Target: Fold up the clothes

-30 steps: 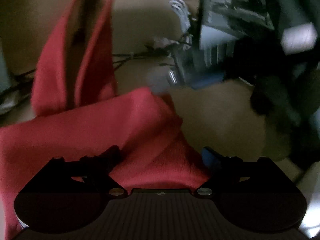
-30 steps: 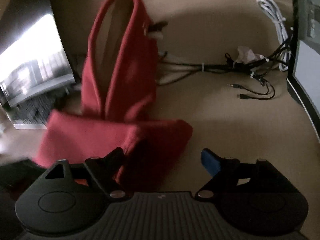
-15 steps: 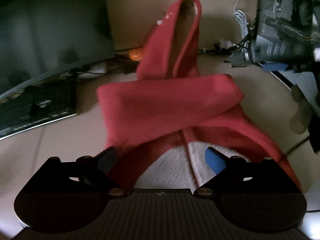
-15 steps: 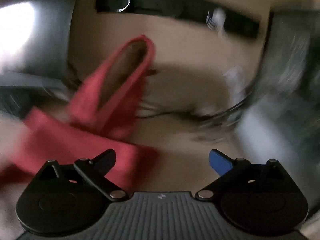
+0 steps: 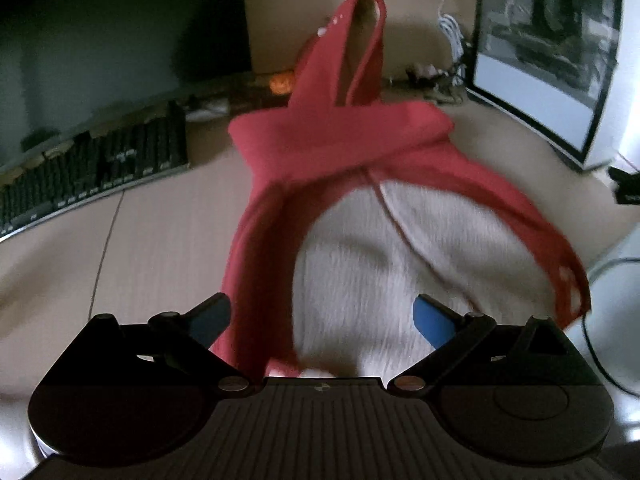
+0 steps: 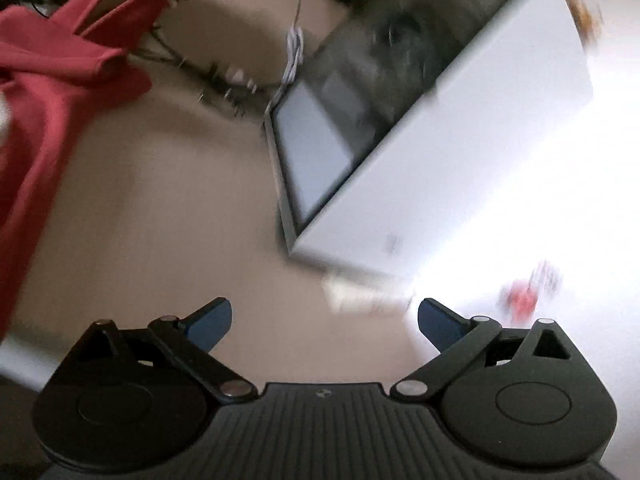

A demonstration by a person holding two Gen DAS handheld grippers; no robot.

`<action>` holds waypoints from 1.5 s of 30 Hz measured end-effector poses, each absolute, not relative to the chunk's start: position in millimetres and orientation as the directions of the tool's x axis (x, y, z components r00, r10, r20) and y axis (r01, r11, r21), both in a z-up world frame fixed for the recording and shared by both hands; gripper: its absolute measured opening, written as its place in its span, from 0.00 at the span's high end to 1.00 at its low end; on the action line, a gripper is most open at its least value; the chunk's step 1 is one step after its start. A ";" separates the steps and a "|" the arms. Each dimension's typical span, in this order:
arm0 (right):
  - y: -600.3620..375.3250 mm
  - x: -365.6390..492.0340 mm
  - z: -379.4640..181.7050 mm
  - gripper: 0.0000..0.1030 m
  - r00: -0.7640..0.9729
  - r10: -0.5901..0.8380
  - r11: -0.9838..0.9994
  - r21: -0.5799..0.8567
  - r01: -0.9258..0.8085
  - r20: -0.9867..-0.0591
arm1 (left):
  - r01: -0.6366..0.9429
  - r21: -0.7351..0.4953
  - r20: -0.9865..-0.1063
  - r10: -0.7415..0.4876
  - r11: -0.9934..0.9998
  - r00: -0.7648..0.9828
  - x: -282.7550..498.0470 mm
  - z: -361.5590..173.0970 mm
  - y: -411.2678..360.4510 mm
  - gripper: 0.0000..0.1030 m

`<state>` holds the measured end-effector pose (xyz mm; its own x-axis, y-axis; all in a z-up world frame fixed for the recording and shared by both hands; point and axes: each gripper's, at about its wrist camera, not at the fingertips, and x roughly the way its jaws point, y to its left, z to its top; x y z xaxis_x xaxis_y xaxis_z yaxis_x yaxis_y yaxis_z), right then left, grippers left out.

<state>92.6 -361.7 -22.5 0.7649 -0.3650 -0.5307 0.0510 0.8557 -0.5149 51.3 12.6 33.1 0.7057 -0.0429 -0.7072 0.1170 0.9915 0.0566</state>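
Observation:
A red garment with a cream fleece lining (image 5: 360,184) lies on the beige table, one sleeve folded across its middle and another part standing up behind. My left gripper (image 5: 322,320) is open, its fingers apart over the near lined edge, holding nothing. In the right wrist view the garment (image 6: 48,92) lies at the far left. My right gripper (image 6: 324,320) is open and empty over bare table, to the right of the garment.
A black keyboard (image 5: 92,168) lies at the left under a dark monitor. A white computer case (image 6: 420,140) with a glass side stands at the right, also in the left wrist view (image 5: 552,52). Cables (image 6: 224,88) lie behind the garment.
My left gripper has drawn back toward the garment's near end, showing more lining. My right gripper has swung right, away from the garment, toward the white case.

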 end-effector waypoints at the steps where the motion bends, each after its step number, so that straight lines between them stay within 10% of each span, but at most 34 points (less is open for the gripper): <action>1: -361.0 79.0 -24.3 0.03 0.763 -0.316 0.888 -0.459 0.029 -0.563 | 0.119 0.064 -0.708 -0.039 0.991 0.705 45.4 30.2 15.9 0.03; 9: -299.1 20.5 -35.2 0.00 0.776 0.059 0.962 -0.171 -0.211 -0.628 | 0.119 0.144 -0.715 0.020 0.982 0.699 5.6 8.4 39.4 0.03; 32: -281.4 69.5 -75.3 0.01 0.769 -0.103 0.971 -0.232 -0.061 -0.631 | 0.029 0.302 -0.677 0.193 0.953 0.710 5.1 -10.9 63.3 0.03; 40: -301.4 60.9 10.0 0.01 0.895 -0.077 0.991 -0.134 0.019 -0.440 | -0.043 0.181 -0.641 0.151 0.983 0.752 19.3 35.6 88.5 0.02; 45: -289.8 77.1 -0.5 0.00 0.866 -0.087 0.989 -0.148 0.015 -0.493 | -0.072 0.098 -0.674 0.119 0.993 0.729 36.6 43.0 102.4 0.02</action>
<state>77.1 -289.8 -0.5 0.8655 -0.0873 -0.4932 0.0154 0.9889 -0.1479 36.6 102.5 43.0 0.7288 0.1194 -0.6743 -0.0716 0.9926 0.0984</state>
